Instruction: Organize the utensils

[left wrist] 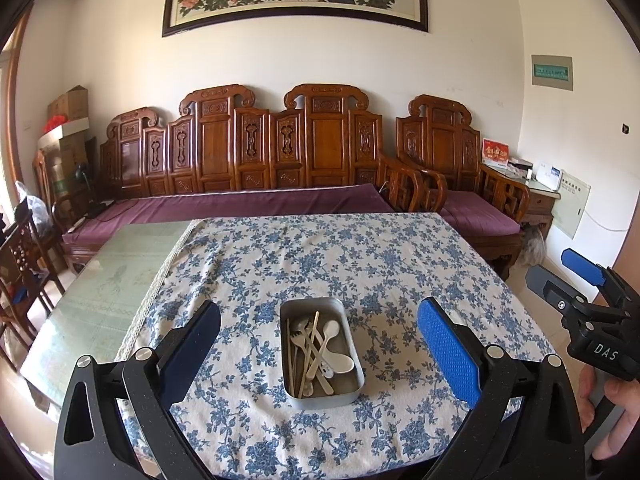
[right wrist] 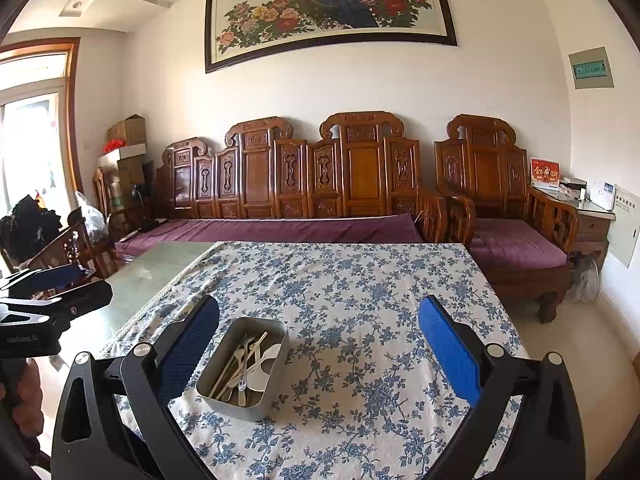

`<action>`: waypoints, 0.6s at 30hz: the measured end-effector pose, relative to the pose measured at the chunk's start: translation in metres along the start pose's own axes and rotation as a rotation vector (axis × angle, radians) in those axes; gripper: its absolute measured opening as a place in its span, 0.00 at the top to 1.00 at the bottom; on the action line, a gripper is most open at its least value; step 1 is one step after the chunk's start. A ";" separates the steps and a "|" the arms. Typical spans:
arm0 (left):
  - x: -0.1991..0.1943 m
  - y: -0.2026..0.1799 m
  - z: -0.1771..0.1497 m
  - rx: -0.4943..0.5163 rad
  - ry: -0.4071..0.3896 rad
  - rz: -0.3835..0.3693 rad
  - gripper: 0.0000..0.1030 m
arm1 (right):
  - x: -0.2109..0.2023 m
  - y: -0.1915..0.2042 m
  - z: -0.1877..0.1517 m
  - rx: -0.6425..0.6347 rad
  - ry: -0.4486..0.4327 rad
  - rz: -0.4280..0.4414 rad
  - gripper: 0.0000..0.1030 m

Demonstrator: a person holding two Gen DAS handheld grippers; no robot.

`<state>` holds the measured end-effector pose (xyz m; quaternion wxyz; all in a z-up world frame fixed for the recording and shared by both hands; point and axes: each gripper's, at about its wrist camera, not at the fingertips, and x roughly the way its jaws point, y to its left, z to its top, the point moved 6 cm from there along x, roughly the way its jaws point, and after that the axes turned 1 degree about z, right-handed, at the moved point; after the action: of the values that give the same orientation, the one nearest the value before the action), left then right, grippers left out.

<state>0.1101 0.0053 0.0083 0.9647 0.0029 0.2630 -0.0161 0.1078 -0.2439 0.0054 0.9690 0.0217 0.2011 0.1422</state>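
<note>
Blue pads line both grippers, and both stand with their jaws wide apart and nothing between them. The left gripper [left wrist: 319, 342] hangs above the near edge of the table, its spread fingers framing a metal tin [left wrist: 322, 394] that sits on the flowered tablecloth [left wrist: 360, 260] close to that near edge, roughly midway along it. The right gripper [right wrist: 319, 346] hovers at about the same height, a little further toward the right side, so the tin lies just inside its left finger in its own view. Neither tool touches the tin or the cloth.

Inside the tin lies a loose heap of pale utensils [left wrist: 318, 350]: a white spoon with a rounded bowl, at least one fork with its tines pointing toward the far edge, and several thin sticks that look like chopsticks. They cross over one another at slight angles, and I cannot count them with certainty. Nothing else rests on the cloth; no utensil lies outside the tin. Beyond the cloth's lace border the left part of the table shows a bare green glass top [left wrist: 112, 280].

My reading is that the task is either at its very start, with the pile awaiting sorting, or at its close, with everything gathered into the tin; the pictures do not settle which. If sorting is ahead, the next move calls for one gripper to come down and pinch a single topmost piece by its handle, likely the spoon, while the other steadies the light tin so it does not slide on the cloth.
</note>
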 end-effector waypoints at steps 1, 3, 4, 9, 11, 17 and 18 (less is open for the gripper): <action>0.000 0.000 0.000 0.000 0.000 0.000 0.08 | 0.000 0.000 0.000 0.000 0.000 0.000 0.03; 0.000 0.000 0.000 0.001 0.000 0.001 0.08 | 0.001 0.000 0.000 0.000 0.000 0.000 0.03; 0.000 0.000 0.000 0.001 -0.001 0.002 0.08 | 0.000 0.000 0.000 0.000 0.000 0.000 0.03; -0.001 0.000 0.000 -0.002 -0.001 0.000 0.08 | 0.000 0.000 0.000 0.000 0.000 0.001 0.03; -0.002 0.000 0.000 -0.002 -0.001 0.002 0.08 | 0.000 -0.001 0.000 0.000 0.000 0.001 0.03; -0.002 0.000 0.000 -0.003 -0.002 0.001 0.08 | 0.000 -0.001 0.000 0.002 0.001 0.002 0.03; -0.002 -0.001 0.000 -0.003 -0.002 0.001 0.08 | 0.000 -0.001 0.000 0.003 0.002 0.003 0.03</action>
<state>0.1087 0.0047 0.0092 0.9649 0.0017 0.2622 -0.0153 0.1086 -0.2448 0.0054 0.9685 0.0231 0.2022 0.1432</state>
